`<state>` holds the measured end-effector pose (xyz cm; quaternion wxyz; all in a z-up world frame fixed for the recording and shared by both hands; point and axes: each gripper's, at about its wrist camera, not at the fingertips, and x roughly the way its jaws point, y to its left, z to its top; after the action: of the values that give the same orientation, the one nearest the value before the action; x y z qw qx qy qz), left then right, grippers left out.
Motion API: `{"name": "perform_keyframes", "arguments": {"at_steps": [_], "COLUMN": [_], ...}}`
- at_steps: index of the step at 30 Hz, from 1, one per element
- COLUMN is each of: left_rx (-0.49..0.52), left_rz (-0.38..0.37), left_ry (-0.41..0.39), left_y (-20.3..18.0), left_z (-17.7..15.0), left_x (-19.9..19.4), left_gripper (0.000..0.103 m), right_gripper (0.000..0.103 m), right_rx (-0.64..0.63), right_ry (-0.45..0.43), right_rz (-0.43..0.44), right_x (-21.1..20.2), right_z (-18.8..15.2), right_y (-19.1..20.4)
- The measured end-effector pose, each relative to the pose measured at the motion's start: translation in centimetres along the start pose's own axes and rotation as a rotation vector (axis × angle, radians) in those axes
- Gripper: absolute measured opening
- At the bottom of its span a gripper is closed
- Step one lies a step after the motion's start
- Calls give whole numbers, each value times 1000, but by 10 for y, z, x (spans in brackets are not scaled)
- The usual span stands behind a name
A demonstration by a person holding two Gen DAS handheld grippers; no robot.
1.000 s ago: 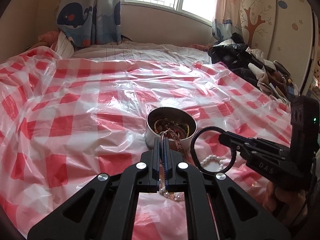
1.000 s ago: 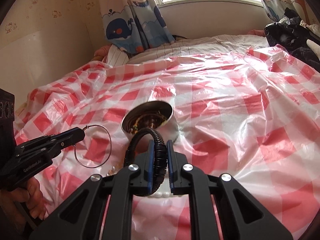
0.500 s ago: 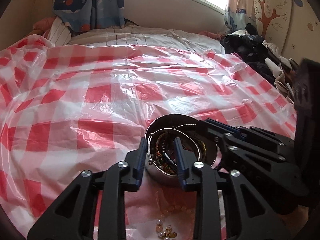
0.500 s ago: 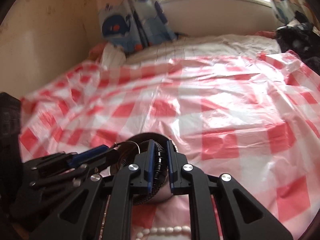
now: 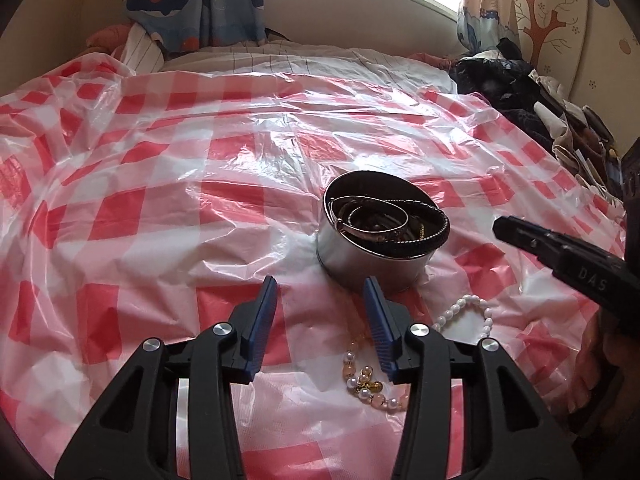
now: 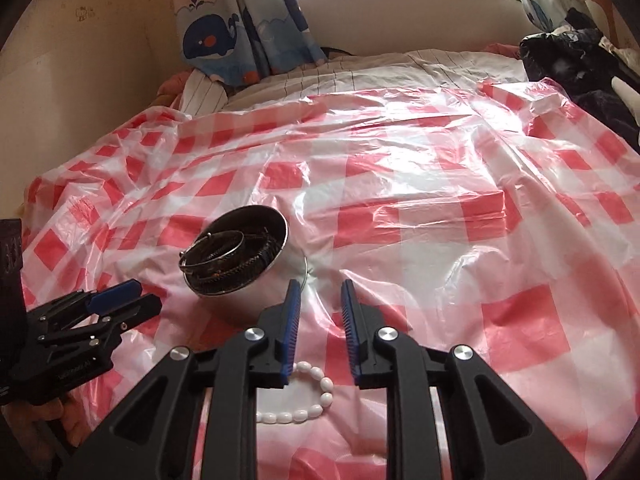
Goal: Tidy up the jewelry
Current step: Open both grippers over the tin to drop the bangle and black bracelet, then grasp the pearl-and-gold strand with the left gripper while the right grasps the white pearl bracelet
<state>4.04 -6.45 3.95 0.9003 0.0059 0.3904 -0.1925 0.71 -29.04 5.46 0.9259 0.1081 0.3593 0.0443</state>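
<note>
A round metal tin (image 5: 360, 268) (image 6: 248, 300) sits on the red-and-white checked plastic sheet (image 5: 160, 208), holding thin metal bangles (image 5: 372, 216) and a black braided bracelet (image 5: 424, 236). My left gripper (image 5: 320, 316) (image 6: 140, 296) hovers just short of the tin, its jaws opening with nothing between them. My right gripper (image 6: 320, 320) (image 5: 516, 232) is to the tin's right, jaws also opening and empty. A white bead bracelet (image 5: 464, 312) (image 6: 316, 396) lies on the sheet under the right gripper. A pink and pearl bead bracelet (image 5: 368, 384) lies beside the left gripper's right finger.
A heap of dark clothes (image 5: 516, 92) (image 6: 576, 64) lies at the right edge of the bed. Striped bedding (image 6: 360, 68) and a whale-print curtain (image 6: 224, 32) are at the far end under the window. The sheet is crinkled and glossy.
Both grippers let go over the tin: the thin bangle and the black braided bracelet now lie in it. Both have drawn back from the tin with their jaws parted.
</note>
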Motion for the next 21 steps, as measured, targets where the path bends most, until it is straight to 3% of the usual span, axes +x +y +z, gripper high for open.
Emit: {"name": "perform_keyframes", "arguments": {"at_steps": [3,6,10,12,14,17,21], "left_rx": [9,26,43,51,81,134,188], "left_rz": [7,5,7,-2,-11,-20,-13], "left_ry": [-2,24,61,74,93,128,178], "left_y": [0,-1,-2,-2,-6,-15,-23], "left_z": [0,-5,-11,-12,-13,-16,-23], "left_x": [-3,-1,4,6,7,11,21], "left_gripper": [43,43,44,45,45,45,45], "right_gripper": [22,27,27,26,26,27,28], "right_rx": [-72,-201,-301,-259,-206,-163,-103], "right_ry": [-50,1,66,102,40,16,105], "right_rz": [46,110,-28,-30,0,4,-18], "right_x": [-6,15,63,74,54,23,9], "right_z": [13,21,17,16,19,19,-4], "right_y": [23,64,81,71,59,43,13]}}
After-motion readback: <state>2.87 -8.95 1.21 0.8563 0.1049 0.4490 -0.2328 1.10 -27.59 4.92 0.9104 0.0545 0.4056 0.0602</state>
